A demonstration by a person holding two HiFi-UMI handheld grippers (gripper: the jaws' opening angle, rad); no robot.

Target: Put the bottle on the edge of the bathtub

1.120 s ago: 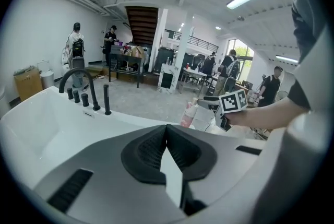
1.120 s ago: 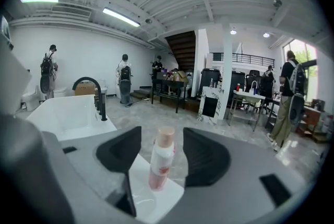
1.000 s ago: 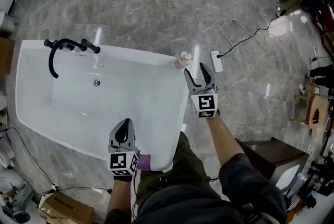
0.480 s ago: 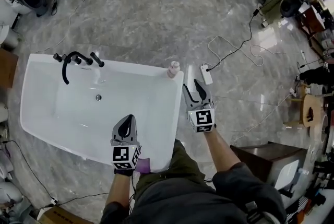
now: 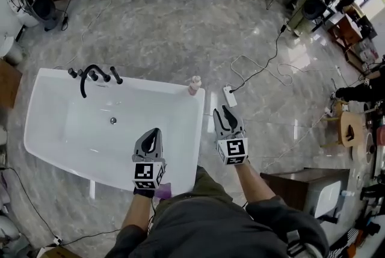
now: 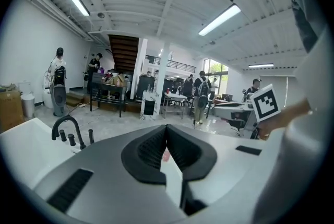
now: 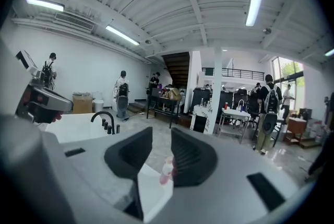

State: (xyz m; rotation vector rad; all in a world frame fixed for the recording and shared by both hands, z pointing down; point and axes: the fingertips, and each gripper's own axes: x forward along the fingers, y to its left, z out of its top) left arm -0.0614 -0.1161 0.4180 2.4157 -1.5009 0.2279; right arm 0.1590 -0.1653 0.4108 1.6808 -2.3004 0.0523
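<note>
A small pink bottle [image 5: 194, 85] stands upright on the far right corner of the white bathtub's rim [image 5: 199, 124]. My right gripper [image 5: 223, 110] hovers over the floor just right of the tub, well short of the bottle. Its jaws are closing with nothing between them. In the right gripper view the bottle [image 7: 166, 171] shows far off through the gap of that gripper [image 7: 162, 134]. My left gripper [image 5: 155, 132] hangs over the tub's near right part, shut and empty. In its own view the left gripper [image 6: 167, 128] has its tips together.
A black faucet [image 5: 90, 75] with knobs sits at the tub's far left rim. A white power strip [image 5: 229, 95] with cables lies on the marble floor beside the tub. A brown cabinet [image 5: 304, 184] stands at the near right. Tables, chairs and people fill the room's far side.
My right gripper has drawn back from the bottle toward me and its jaws have narrowed. The bottle stays on the tub corner. The left gripper has barely moved.
</note>
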